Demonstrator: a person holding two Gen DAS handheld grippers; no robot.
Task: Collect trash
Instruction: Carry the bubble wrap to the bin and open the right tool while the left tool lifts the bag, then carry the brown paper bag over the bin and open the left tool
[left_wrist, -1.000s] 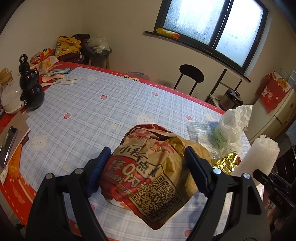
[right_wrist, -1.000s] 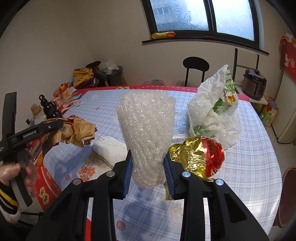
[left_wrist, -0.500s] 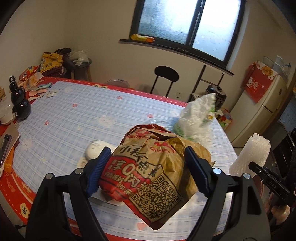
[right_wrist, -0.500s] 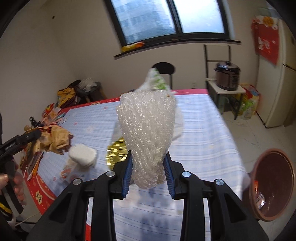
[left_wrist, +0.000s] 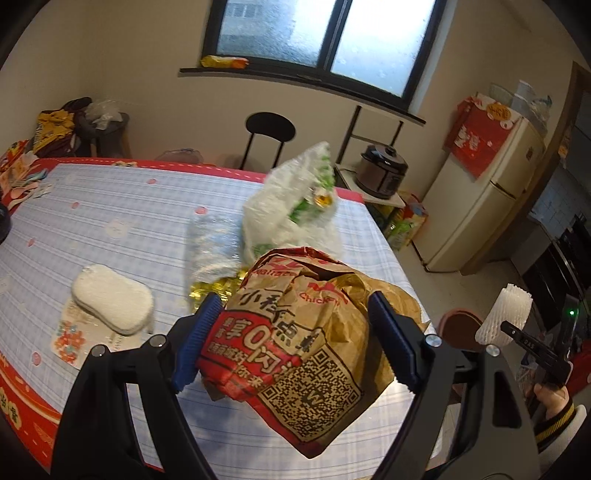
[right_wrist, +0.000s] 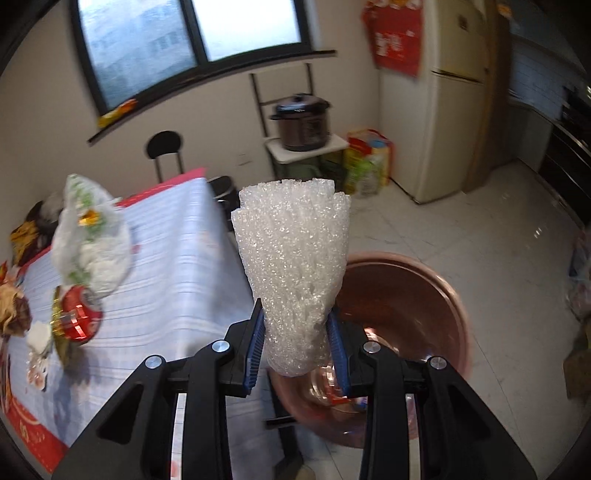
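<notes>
The foam net (right_wrist: 293, 273) stands upright, clamped in the right gripper (right_wrist: 295, 343), with the brown bin (right_wrist: 417, 295) just beyond and below — this hand is nearer. The left gripper (left_wrist: 295, 343) pinches the paper bag (left_wrist: 306, 339) over the table (left_wrist: 122, 221).

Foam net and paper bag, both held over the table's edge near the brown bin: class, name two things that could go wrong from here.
1. The foam net is pinched only at its narrow base by the right gripper; being light, it might drift past the brown bin when released.
2. The crumpled paper bag bulges beyond the left gripper and could slip out above the table before reaching the bin.
</notes>
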